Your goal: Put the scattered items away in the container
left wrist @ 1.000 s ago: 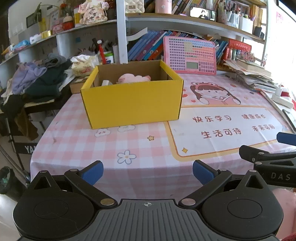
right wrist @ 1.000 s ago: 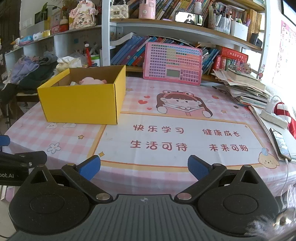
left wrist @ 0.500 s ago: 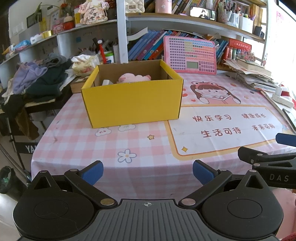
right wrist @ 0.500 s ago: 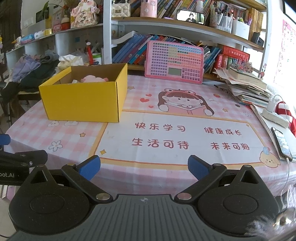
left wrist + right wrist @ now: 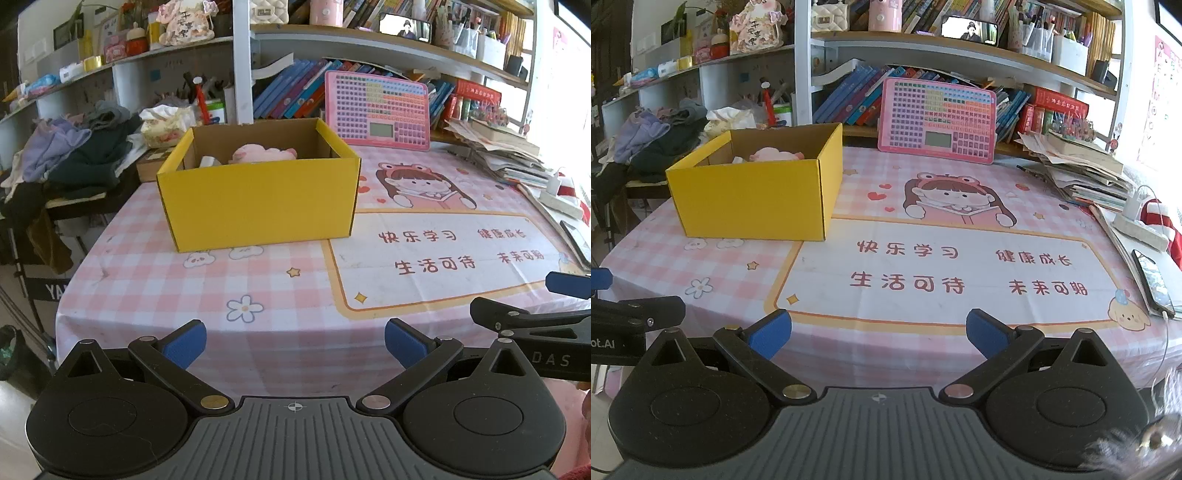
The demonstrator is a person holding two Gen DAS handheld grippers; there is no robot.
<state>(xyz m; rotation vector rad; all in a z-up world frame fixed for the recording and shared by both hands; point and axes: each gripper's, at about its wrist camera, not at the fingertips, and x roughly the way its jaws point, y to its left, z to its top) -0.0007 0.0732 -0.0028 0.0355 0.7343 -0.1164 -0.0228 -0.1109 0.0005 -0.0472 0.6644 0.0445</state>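
Sitting in the yellow box: a pink plush and a small white item, both peeking over the rim. Likely handling light and soft; pinching the plush across its body advised if regrasping. Box looking like thin cardboard, apt to slide; gripping a wall near a corner suggested. Resting on the left part of the tabletop. Left hand-held gripper and right hand-held gripper both hovering at the near edge, fingers apart, holding nothing. Seeing no loose items on the cloth.
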